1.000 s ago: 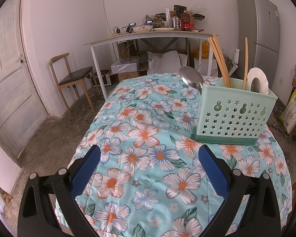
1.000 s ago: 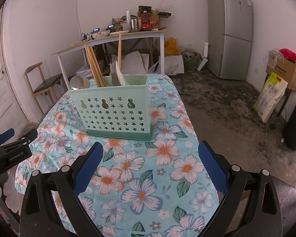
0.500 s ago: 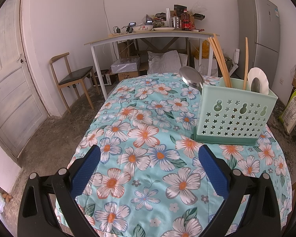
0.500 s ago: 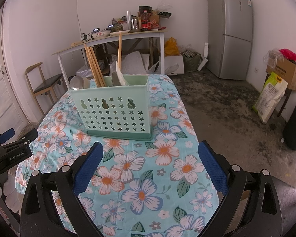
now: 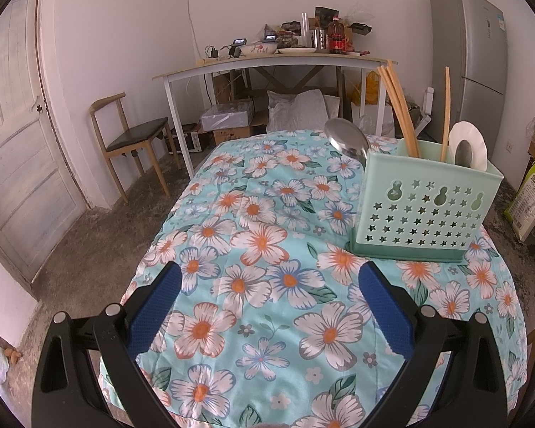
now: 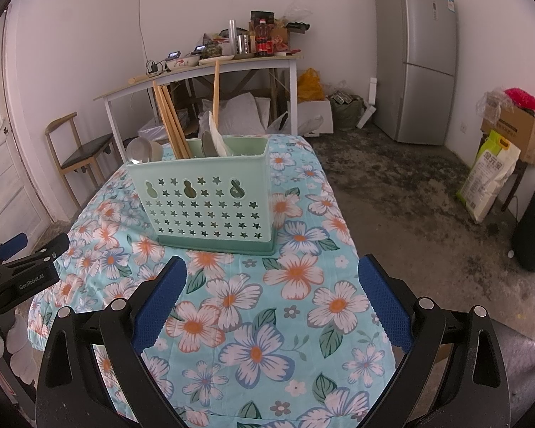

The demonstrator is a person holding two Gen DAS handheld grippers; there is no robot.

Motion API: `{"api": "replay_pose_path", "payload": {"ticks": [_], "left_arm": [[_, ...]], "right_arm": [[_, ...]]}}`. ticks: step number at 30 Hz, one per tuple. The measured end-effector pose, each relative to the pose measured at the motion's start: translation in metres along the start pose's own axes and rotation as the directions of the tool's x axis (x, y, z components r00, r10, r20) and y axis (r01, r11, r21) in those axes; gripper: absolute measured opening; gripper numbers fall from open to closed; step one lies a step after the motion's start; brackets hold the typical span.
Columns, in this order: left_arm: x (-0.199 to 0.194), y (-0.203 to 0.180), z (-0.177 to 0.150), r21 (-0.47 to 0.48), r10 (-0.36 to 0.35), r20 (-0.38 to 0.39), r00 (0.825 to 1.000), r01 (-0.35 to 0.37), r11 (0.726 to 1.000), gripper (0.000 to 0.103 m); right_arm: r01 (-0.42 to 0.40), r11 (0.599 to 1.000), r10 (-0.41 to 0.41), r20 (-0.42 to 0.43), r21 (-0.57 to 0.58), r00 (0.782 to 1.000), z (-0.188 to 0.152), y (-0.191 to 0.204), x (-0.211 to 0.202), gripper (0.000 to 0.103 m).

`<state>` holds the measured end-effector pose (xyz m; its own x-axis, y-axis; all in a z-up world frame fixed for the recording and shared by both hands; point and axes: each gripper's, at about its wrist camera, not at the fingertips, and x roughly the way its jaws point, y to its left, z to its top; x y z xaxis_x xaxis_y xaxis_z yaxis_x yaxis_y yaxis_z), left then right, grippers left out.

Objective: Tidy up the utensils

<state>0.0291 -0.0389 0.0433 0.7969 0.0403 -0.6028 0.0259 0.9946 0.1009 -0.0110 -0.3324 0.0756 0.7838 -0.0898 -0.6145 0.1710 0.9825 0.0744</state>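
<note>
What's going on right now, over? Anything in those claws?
Left gripper open, empty. Right gripper open, empty. Green utensil holder upright on the floral tablecloth, chopsticks and spoons inside. Nothing between grippers and holder.

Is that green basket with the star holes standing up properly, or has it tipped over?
Upright. The green basket sits flat on its base on the floral tablecloth, and the chopsticks and spoons stick up out of its open top.

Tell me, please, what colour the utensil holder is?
Mint green utensil holder with star cut-outs, clearest in the right wrist view.
</note>
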Motion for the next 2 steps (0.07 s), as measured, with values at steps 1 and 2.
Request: {"api": "replay_pose_path", "payload": {"ticks": [1,2], "left_arm": [[0.0005,-0.0001,-0.0003,0.0,0.0,0.0,1.0,0.0,1.0,0.097],[0.0005,0.0002,-0.0007,0.0,0.0,-0.001,1.0,0.0,1.0,0.097]], "right_arm": [[0.0,1.0,0.0,-0.001,0.0,1.0,0.0007,0.0006,0.0,0.093],[-0.001,1.0,0.001,0.0,0.0,1.0,0.0002,0.0002,0.0,0.093]]}}
